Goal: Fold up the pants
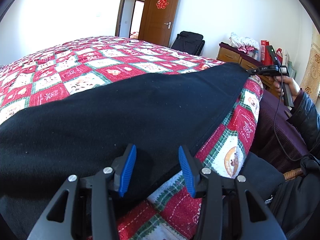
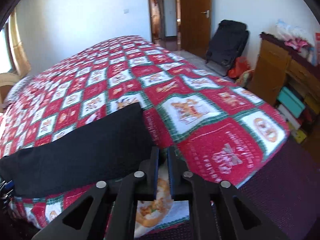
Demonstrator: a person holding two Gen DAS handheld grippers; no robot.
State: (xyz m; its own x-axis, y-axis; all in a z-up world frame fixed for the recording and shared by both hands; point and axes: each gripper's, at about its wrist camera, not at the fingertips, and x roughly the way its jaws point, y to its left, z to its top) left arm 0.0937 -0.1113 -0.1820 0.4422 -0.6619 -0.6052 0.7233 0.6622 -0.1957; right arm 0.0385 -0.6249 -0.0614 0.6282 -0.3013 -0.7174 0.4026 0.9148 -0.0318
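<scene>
Black pants lie flat along the near edge of a bed with a red, white and green patchwork quilt. My left gripper is open, its blue pads astride the near edge of the pants. In the left wrist view my right gripper sits at the far corner of the pants. In the right wrist view the right gripper has its jaws nearly closed at the near corner of the pants; a narrow gap shows, and whether cloth is pinched is hidden.
The quilt hangs over the bed's edge onto a dark purple sheet. A wooden dresser with boxes stands at the right. A black folded chair leans by the open brown door.
</scene>
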